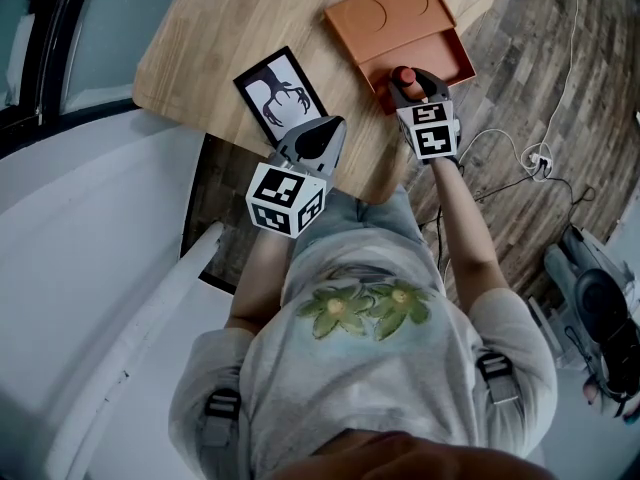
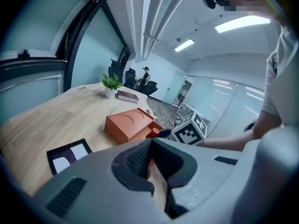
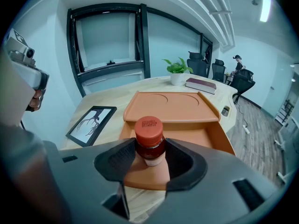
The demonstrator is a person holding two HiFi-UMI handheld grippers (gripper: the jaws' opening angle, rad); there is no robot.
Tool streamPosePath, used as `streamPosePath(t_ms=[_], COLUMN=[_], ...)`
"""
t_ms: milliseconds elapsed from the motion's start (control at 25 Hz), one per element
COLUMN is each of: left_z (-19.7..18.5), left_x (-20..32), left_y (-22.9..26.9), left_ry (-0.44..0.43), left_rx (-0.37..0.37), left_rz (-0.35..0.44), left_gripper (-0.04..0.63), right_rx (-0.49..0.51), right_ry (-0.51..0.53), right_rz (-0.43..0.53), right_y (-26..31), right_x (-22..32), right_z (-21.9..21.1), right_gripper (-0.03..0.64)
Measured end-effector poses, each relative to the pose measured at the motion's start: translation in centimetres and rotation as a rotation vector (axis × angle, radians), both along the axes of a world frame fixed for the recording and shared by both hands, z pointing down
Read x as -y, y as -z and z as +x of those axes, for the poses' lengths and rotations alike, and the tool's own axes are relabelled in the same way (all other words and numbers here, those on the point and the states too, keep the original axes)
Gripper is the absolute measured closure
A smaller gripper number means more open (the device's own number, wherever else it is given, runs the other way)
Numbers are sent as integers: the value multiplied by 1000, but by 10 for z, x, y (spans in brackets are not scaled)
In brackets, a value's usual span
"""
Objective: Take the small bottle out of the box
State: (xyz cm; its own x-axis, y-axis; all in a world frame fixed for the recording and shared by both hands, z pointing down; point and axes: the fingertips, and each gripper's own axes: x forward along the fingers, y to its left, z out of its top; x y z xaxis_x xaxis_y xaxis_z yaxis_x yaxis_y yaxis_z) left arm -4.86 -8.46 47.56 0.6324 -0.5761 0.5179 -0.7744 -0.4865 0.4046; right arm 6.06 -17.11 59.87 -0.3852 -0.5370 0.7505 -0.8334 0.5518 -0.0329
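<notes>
A small bottle [image 3: 149,141] with a red cap and dark body stands upright between my right gripper's [image 3: 150,148] pads, which press on both its sides. It sits over the front part of the open orange box's tray [image 3: 196,141]; whether it rests on the tray floor I cannot tell. From the head view, the right gripper [image 1: 408,86] is at the box's [image 1: 440,53] near edge, the red cap [image 1: 402,74] showing. My left gripper [image 1: 318,140] hovers over the table's near edge, jaws together, holding nothing. In the left gripper view its tips [image 2: 152,141] meet, with the box [image 2: 126,125] beyond.
A black-framed picture [image 1: 281,90] lies on the wooden table [image 1: 220,28] left of the box. The box lid [image 3: 170,104] lies flat behind the tray. A potted plant [image 3: 176,71] and a book [image 3: 201,84] sit at the far end. Cables trail over the floor [image 1: 525,158].
</notes>
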Motion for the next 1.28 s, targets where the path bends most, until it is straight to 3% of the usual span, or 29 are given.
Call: streamPosePath(t_ms=[1280], left_z=[3], left_x=[-15], left_y=[35], left_ry=[-13], left_rx=[6], left_rz=[88], left_gripper=[589], right_rx=[44], right_ry=[11], right_rz=[91], right_y=[64], right_x=[-18], right_z=[1], right_gripper=[420])
